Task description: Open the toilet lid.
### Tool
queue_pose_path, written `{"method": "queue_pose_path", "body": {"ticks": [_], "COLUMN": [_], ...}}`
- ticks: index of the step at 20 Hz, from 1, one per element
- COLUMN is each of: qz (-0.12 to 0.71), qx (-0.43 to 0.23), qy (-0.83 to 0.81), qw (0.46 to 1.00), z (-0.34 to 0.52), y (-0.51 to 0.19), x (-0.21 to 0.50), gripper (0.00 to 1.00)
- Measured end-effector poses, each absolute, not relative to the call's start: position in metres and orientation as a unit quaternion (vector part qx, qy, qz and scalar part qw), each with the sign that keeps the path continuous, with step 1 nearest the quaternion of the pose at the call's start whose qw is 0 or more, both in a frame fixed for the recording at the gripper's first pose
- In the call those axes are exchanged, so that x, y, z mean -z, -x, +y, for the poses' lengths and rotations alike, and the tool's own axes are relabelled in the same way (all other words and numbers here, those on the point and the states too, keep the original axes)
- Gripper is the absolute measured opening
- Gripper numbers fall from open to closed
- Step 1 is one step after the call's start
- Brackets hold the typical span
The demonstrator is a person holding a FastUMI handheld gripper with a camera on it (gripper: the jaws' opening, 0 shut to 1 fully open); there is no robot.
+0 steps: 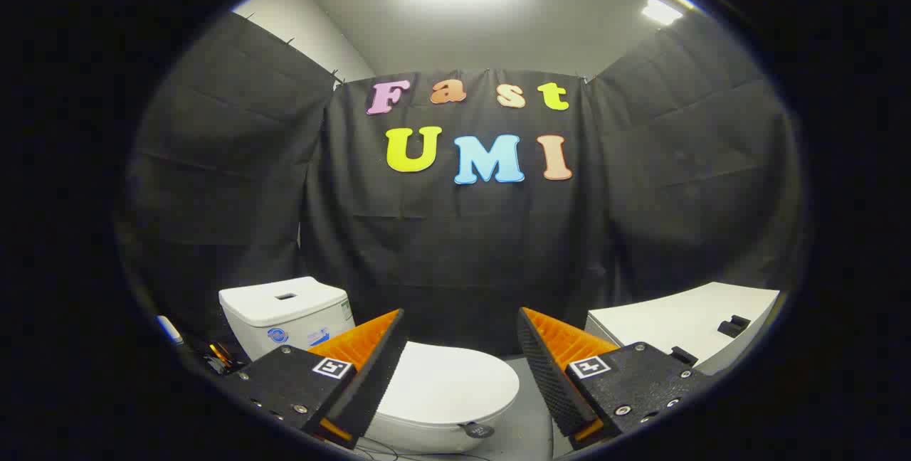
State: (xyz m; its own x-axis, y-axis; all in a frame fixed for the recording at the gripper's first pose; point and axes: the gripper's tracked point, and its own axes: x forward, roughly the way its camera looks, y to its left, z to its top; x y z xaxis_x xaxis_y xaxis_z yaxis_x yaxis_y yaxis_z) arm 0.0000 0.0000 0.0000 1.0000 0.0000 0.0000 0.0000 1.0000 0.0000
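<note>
The white toilet lid (448, 383) lay flat and closed, with the tool (461, 361) spread apart above it.

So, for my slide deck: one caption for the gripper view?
Open gripper hovers above the closed toilet lid, tank beyond its fingers, white counter alongside.

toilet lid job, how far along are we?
Nothing looks done: the lid lies flat and closed on the bowl, ahead of the tank. In hand: the gripper hangs above the lid, fingers open and apart, touching nothing. Left: reach the lid's edge, grip it, and lift it up toward the tank.
</note>
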Motion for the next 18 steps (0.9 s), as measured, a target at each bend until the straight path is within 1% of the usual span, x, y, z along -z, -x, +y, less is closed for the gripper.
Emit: {"method": "queue_pose_path", "body": {"ticks": [18], "qz": [-0.014], "qx": [0.020], "qy": [-0.009], "qw": [1.000], "z": [-0.011], "y": [0.000], "x": [-0.003], "gripper": [0.95]}}
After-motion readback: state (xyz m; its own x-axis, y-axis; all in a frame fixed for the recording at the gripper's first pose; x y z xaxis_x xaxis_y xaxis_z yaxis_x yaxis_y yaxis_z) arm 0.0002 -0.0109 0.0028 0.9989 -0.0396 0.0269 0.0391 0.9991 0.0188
